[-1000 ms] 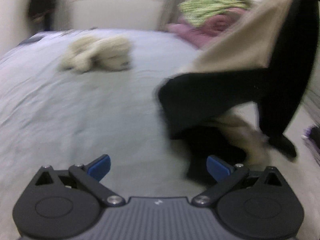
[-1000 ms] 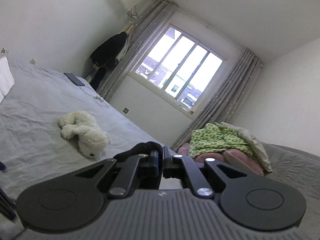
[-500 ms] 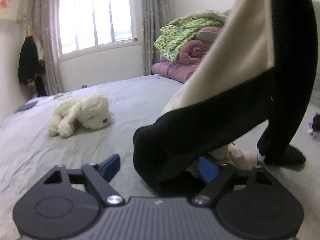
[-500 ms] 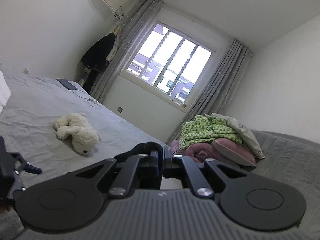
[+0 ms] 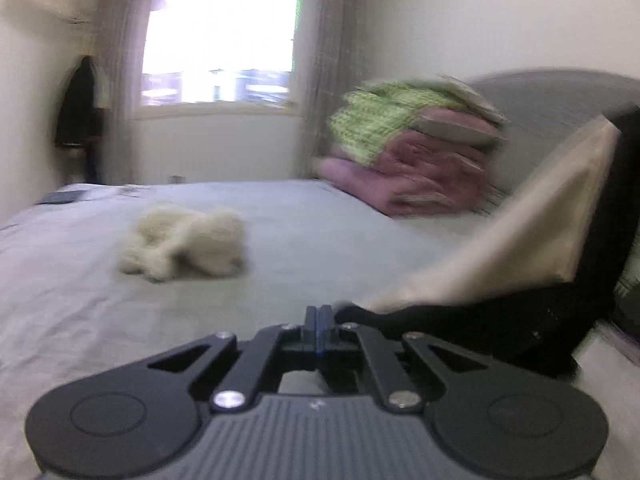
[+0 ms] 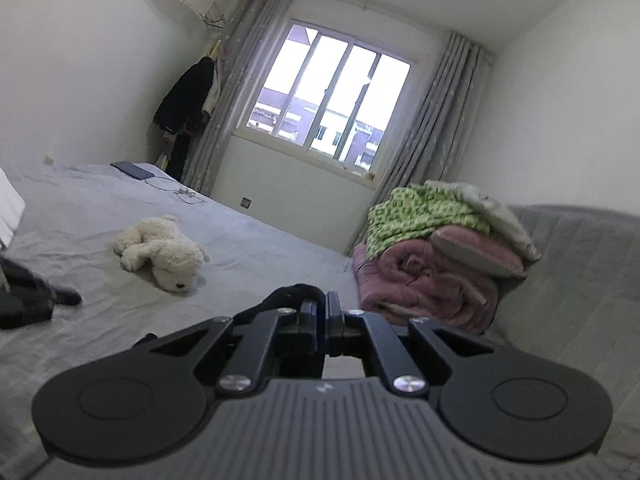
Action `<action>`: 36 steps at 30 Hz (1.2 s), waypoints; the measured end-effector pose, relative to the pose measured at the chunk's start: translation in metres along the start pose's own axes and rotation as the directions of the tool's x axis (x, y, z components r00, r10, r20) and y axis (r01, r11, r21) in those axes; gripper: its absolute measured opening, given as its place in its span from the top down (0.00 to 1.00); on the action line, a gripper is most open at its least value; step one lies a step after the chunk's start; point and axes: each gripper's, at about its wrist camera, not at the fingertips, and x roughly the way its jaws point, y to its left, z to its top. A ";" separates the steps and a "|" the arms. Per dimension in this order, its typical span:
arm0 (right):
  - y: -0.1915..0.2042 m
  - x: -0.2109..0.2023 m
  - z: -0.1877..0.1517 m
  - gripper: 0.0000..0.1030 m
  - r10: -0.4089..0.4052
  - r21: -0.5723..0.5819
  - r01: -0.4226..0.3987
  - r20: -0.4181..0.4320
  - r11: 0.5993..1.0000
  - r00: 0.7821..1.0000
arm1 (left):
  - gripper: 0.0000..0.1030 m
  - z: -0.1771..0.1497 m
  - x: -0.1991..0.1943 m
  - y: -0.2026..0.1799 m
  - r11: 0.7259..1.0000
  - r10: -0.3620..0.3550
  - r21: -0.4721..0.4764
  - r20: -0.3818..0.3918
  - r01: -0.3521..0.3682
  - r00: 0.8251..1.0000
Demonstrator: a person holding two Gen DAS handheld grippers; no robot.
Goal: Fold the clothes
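Black-and-beige garment (image 5: 520, 240), hanging up off the grey bed (image 5: 300, 220) at the right of the left wrist view, strung between both grippers. Left hand-held gripper (image 5: 319, 318) pinched tight on a black edge; right hand-held gripper (image 6: 320, 312) also clamped, black fabric (image 6: 292, 294) bunched at its tips. Looks soft and light, droops freely, beige panel sagging in a slack sheet, so probably no stiffness to count on and likely to slide if gripped by a thin edge. Best bet: grab at corners or a seam, keep it taut between both grips, then lay flat on the open sheet, clear of the plush toy (image 6: 164, 252) and the blanket pile (image 6: 432, 256).
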 end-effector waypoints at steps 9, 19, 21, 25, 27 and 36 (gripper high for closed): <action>-0.001 -0.023 0.023 0.98 0.026 0.029 -0.027 0.035 0.999 0.999 | 0.29 -0.031 -0.006 -0.084 0.929 -0.073 0.367 0.043 0.052 0.996; 0.015 -0.057 0.042 0.98 0.094 0.034 -0.099 0.122 0.995 0.988 | 0.40 -0.034 0.018 -0.110 0.899 -0.024 0.438 0.102 -0.023 0.995; 0.016 -0.066 0.046 0.98 0.095 0.020 -0.099 0.142 0.995 0.985 | 0.96 -0.025 0.015 -0.098 0.919 -0.020 0.393 0.103 -0.022 0.994; 0.009 -0.075 0.045 0.98 0.075 -0.013 -0.074 0.153 0.997 0.985 | 0.98 -0.007 0.007 -0.074 0.955 -0.010 0.294 0.113 -0.024 0.994; 0.001 -0.075 0.040 0.98 0.059 -0.018 -0.057 0.148 0.998 0.987 | 0.98 0.007 -0.013 -0.052 0.977 0.007 0.209 0.159 -0.041 0.987; -0.005 -0.075 0.034 0.98 0.071 -0.027 -0.068 0.163 0.997 0.984 | 0.98 0.059 -0.114 0.020 0.987 0.160 -0.047 0.316 -0.153 0.935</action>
